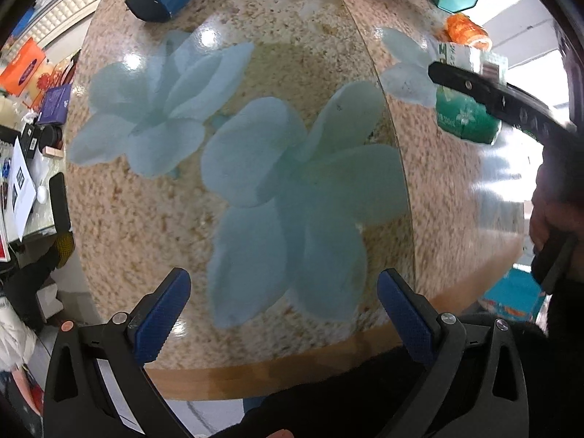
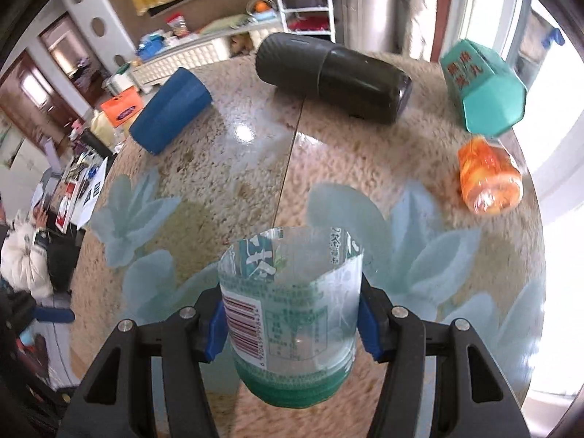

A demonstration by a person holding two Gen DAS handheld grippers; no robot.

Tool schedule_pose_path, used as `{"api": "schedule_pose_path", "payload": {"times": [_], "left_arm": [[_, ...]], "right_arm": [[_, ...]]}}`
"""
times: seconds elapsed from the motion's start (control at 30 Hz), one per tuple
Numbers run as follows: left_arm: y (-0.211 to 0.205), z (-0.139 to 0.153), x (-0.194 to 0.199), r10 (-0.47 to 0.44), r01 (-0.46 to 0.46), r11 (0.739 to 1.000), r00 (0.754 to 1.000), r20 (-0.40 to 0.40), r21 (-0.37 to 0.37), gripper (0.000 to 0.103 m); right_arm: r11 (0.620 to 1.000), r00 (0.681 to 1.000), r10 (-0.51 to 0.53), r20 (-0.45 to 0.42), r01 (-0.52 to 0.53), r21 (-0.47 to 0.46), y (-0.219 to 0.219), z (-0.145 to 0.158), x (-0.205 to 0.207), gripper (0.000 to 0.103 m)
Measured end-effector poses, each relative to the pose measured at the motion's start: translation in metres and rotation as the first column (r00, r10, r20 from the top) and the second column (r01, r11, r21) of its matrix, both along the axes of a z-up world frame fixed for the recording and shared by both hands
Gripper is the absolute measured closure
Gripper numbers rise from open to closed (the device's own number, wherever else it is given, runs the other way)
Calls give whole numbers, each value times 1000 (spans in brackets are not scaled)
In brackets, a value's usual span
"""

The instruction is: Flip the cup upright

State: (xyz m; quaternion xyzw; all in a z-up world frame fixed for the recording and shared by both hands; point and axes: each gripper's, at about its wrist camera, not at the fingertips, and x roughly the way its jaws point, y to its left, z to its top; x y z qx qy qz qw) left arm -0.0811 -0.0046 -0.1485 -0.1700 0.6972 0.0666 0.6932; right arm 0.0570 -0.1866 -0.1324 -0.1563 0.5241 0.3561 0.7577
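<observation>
Now my right gripper (image 2: pixel 290 323) is pinching the clear plastic cup with the green bottom and printed label (image 2: pixel 290 306), one blue pad on each side of it. From the right wrist camera the cup's cut open rim points away from me and the green bottom sits close to the camera, held above the round speckled bench with pale blue flowers (image 2: pixel 204 168). I can see the same cup from the left wrist camera (image 1: pixel 467 109), off to the right, with one black finger across it.

My left gripper (image 1: pixel 283 315) has its blue fingers (image 1: pixel 160 321) spread wide apart with nothing between them, over a big blue flower near the wooden edge of the bench.

Lying on their sides at the far part of the bench are a dark blue ribbed cup (image 2: pixel 171 111), a fat black flask (image 2: pixel 334 76), a teal six-sided box (image 2: pixel 485 85) and a small orange bottle (image 2: pixel 489 177). The orange bottle is just beside the teal box, and the blue cup is well apart from them
</observation>
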Motion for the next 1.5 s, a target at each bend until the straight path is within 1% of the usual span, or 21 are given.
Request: {"api": "schedule_pose_path", "payload": {"times": [0.17, 0.27, 0.33, 0.43, 0.6, 0.67, 0.7, 0.73, 0.8, 0.83, 0.87, 0.9, 0.93, 1.0, 1.03, 1.17, 1.3, 1.5], "left_arm": [[-15, -15, 10, 55, -55, 998, 998, 5, 3, 0], [-25, -20, 10, 82, -82, 997, 996, 23, -10, 0], [-32, -24, 7, 94, -94, 995, 995, 26, -16, 0], [-45, -33, 4, 102, -102, 994, 995, 2, -26, 0], [-64, -39, 0, 85, -85, 996, 996, -11, -26, 0], [-72, -40, 0, 81, -81, 996, 997, -10, -23, 0], [-76, -40, 0, 80, -80, 997, 997, -10, -21, 0], [-76, -41, -2, 79, -79, 997, 997, -10, -19, 0], [-82, -42, -2, 81, -81, 996, 997, -5, -21, 0], [-85, -42, -3, 82, -82, 996, 997, -2, -23, 0], [-82, -41, -3, 82, -82, 996, 997, -2, -23, 0], [-80, -39, -8, 82, -82, 996, 997, 0, -24, 0], [-82, -39, -9, 81, -81, 996, 997, -1, -25, 0], [-78, -29, -17, 83, -83, 996, 997, 2, -11, 0], [-78, -27, -19, 85, -85, 996, 996, 8, 3, 0], [-74, -13, -25, 93, -94, 995, 995, 45, 27, 0], [-71, 4, -26, 93, -99, 993, 991, 96, 63, 0], [-77, 40, -16, 48, -68, 993, 980, 192, 101, 0]], "right_arm": [[993, 990, 89, 106, -97, 69, -14, -12, -8, 47], [987, 983, 120, 139, -133, 92, -19, -21, -12, 46], [981, 979, 142, 144, -159, 115, -25, -22, -12, 45], [975, 974, 159, 159, -180, 128, -28, -22, -15, 45], [973, 974, 156, 162, -180, 146, -36, -25, -20, 44], [975, 977, 156, 143, -175, 133, -37, -30, -23, 43], [977, 980, 157, 124, -173, 124, -37, -32, -23, 39], [978, 982, 155, 111, -169, 121, -38, -32, -24, 38], [980, 983, 148, 106, -160, 116, -38, -32, -26, 38], [981, 984, 144, 110, -156, 114, -38, -31, -26, 37], [982, 984, 139, 108, -152, 114, -38, -30, -26, 34], [982, 985, 135, 103, -147, 119, -39, -28, -26, 25], [983, 987, 129, 99, -141, 121, -39, -27, -25, 14], [984, 988, 111, 106, -125, 129, -41, -22, -25, 5], [984, 989, 103, 107, -117, 133, -42, -19, -25, 3], [985, 993, 76, 96, -89, 149, -45, -4, -23, 3], [979, 995, 65, 74, -78, 188, -49, 18, -20, 3], [972, 998, 16, 57, -29, 231, -60, 57, -12, 3]]}}
